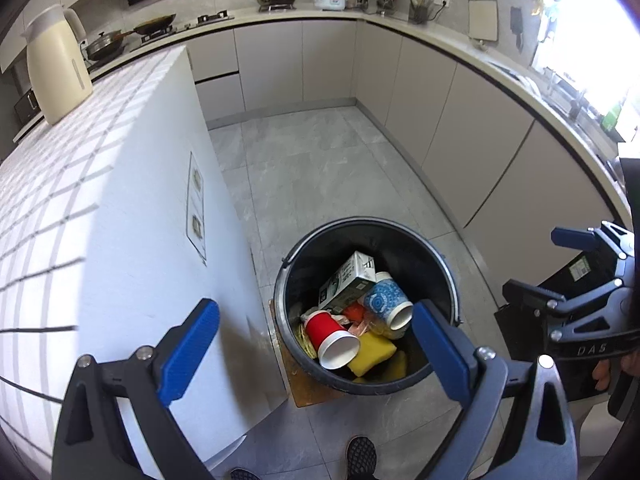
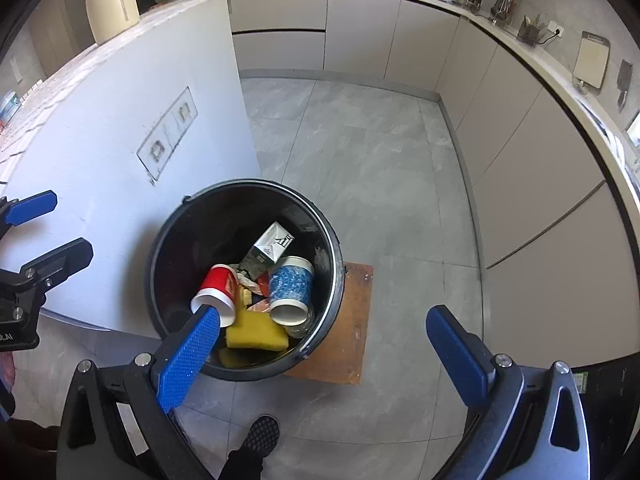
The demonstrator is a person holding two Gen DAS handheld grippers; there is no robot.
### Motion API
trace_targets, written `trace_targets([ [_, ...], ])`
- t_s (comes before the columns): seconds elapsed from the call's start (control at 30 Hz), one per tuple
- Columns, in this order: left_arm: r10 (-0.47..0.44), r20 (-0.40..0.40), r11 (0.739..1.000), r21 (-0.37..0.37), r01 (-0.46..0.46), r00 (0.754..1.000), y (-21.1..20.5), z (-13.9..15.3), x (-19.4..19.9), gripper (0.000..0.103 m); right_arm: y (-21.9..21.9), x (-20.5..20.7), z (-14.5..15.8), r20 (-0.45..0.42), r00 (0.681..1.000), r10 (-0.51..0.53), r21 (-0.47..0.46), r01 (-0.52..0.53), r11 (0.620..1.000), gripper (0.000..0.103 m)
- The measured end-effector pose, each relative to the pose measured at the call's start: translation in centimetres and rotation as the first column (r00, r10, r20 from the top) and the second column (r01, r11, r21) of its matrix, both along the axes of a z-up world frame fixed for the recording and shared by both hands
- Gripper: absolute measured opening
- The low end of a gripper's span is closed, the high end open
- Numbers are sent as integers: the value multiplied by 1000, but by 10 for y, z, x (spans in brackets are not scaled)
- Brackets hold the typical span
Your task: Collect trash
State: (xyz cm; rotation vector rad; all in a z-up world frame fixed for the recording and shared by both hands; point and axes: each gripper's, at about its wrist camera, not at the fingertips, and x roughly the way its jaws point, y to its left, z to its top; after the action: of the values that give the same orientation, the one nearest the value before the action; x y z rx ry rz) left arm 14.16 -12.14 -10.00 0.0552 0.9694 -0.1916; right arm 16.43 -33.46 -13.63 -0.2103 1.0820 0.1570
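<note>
With both the left gripper (image 1: 316, 334) and right gripper (image 2: 324, 334) spread and empty above the black bin (image 2: 334, 240), where a red cup (image 2: 218, 282), a blue cup (image 2: 292, 284), a carton (image 2: 270, 246) and a yellow sponge (image 2: 256, 330) lie, we judge collection nearly done.

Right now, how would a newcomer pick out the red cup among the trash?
Find the black bin on the floor beside the white counter wall. Inside, two paper cups lie tipped over. The red cup is the plain one nearest that wall; the other cup is blue-patterned.
</note>
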Motion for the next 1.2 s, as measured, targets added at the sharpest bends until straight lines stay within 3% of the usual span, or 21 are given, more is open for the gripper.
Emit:
trace_targets([
  [0.4,-22,129,998,-56,29,991,41,85,-39,98,37,-75,93,117,990,-80,18,78,997,103],
  [0.7,23,187,999,-39,-16,982,84,120,-91,98,70,-149,156,214,963,-162,81,148,986,103],
  [0.93,27,256,999,-45,-16,966,110,151,-124,100,103,-194,195,283,940,-188,92,168,981,103],
  [1.03,22,283,997,-82,1,959,120,165,-137,101,114,-214,210,309,929,-204,100,182,978,103],
  [1.2,-9,361,995,-86,43,932,127,184,-157,102,128,-250,235,379,897,-229,104,205,973,103],
])
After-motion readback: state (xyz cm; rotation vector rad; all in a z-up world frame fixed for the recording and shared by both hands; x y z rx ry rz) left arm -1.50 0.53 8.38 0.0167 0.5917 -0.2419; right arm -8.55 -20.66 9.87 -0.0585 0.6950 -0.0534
